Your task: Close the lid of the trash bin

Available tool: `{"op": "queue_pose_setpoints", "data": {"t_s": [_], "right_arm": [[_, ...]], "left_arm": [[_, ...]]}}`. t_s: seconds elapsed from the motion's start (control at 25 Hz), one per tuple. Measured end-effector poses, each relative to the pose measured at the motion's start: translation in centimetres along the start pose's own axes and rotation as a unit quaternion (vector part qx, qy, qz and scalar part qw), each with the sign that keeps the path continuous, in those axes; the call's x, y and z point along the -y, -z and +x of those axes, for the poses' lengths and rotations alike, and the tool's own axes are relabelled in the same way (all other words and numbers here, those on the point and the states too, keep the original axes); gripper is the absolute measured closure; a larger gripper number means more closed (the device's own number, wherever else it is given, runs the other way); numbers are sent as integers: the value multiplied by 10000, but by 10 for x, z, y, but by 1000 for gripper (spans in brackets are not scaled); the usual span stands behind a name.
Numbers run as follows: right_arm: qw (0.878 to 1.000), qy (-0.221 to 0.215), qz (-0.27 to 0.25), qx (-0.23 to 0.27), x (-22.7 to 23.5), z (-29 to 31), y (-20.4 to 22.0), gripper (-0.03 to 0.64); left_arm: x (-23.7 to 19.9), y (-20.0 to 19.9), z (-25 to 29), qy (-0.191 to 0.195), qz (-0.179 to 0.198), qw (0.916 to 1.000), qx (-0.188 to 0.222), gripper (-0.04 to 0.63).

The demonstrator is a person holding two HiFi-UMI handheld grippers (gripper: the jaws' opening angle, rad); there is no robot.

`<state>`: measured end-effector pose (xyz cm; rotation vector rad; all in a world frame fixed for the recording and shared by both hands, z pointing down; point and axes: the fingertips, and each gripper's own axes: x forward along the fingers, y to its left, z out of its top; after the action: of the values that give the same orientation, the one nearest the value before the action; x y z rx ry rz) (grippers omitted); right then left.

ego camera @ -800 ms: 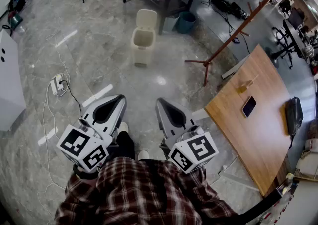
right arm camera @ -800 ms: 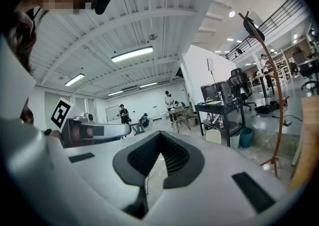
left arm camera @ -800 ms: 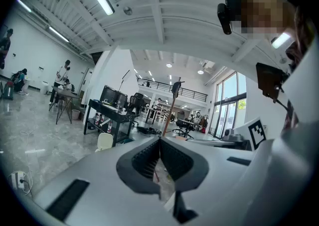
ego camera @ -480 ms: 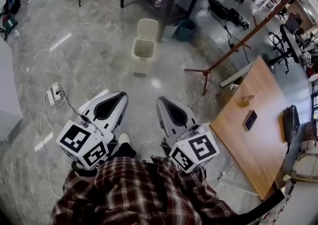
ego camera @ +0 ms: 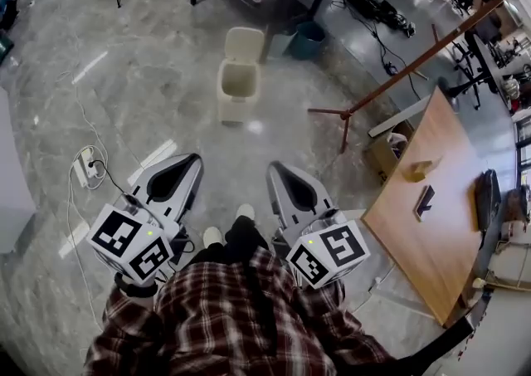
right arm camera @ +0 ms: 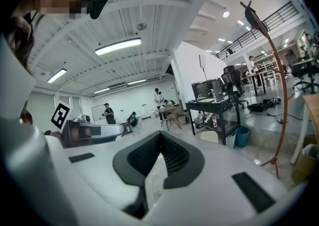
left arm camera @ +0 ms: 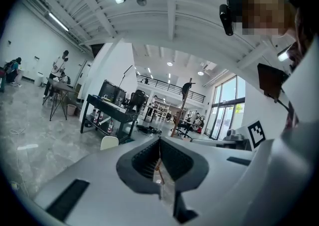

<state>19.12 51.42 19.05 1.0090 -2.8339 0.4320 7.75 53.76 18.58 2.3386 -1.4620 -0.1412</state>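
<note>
Left tongs (ego camera: 189, 165) and right tongs (ego camera: 277, 173) are held close in front of the body, side by side, tips pointed toward the trash bin (ego camera: 238, 84). Both are clenched, with nothing gripped. The beige trash bin is seen on the marble floor (ego camera: 158, 75), well apart from both tongs. Its lid (ego camera: 244, 42) is raised upright at the bin's far edge.

Phone (ego camera: 424, 201) on wooden table (ego camera: 419, 254); teal bucket (ego camera: 309, 39)
</note>
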Motion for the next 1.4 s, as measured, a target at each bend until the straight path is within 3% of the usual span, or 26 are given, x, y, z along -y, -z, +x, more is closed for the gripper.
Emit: {"op": "queue_pose_setpoints", "data": {"t_s": [0.4,0.84,1.16,1.4], "right_arm": [[9993,-43,225,-298,81,91,-7,604],[9985,-479,-159,-193,189,195,-88,604],[9967,-719,-68,-361,217,238,-96,604],[9967,-635,10,-502,231,281,-93,604]], "left_arm": [[-73,1,94,-220,-346,9988,-268,583],[-134,-82,223,-558,-158,9979,270,583],[-165,-99,253,-854,-212,9957,282,583],[-205,-106,281,-748,-306,9965,203,583]]}}
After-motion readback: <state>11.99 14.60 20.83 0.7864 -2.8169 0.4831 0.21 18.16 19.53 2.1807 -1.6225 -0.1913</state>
